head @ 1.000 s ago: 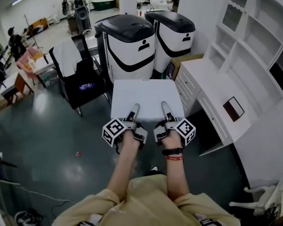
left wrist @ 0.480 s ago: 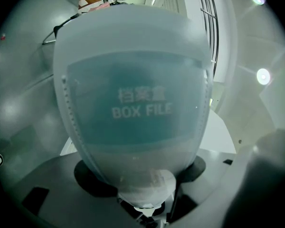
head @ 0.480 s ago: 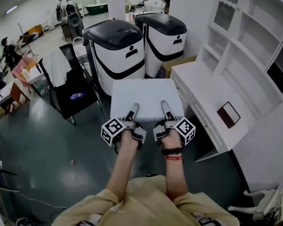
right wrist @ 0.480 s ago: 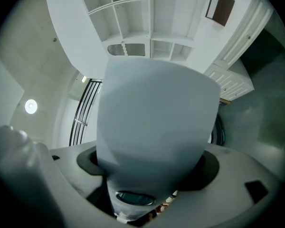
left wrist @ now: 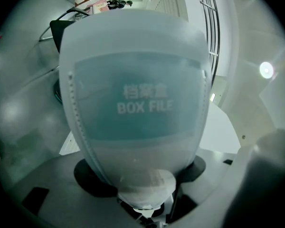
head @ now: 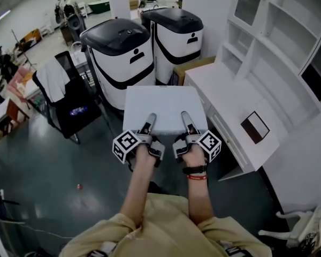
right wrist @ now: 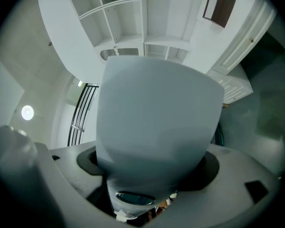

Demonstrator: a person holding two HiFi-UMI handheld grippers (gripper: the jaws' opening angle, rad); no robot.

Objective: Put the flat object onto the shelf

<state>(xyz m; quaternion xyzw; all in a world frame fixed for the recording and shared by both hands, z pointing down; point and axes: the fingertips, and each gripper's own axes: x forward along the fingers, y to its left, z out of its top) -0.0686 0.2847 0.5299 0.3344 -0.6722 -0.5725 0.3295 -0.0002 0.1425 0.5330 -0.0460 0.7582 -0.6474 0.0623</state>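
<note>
A flat light-grey box file [head: 163, 107] is held level in front of me, its near edge gripped from both sides. My left gripper [head: 148, 123] is shut on that edge at the left, and my right gripper [head: 186, 121] is shut on it at the right. In the left gripper view the box file [left wrist: 137, 103] fills the middle and shows its printed label. The plain side of the box file [right wrist: 156, 127] fills the right gripper view. The white shelf unit [head: 281, 47] stands to the right, above a white desk top [head: 224, 92].
Two large white-and-black bins [head: 117, 58] stand just beyond the file. A black chair with a white cloth [head: 64, 92] is at the left. A small dark brown box [head: 255, 127] lies on the desk top. Open dark floor [head: 53, 165] lies to the left.
The bins and chair have slid left and the shelf unit has come further into view. Both grippers keep the same hold on the box file.
</note>
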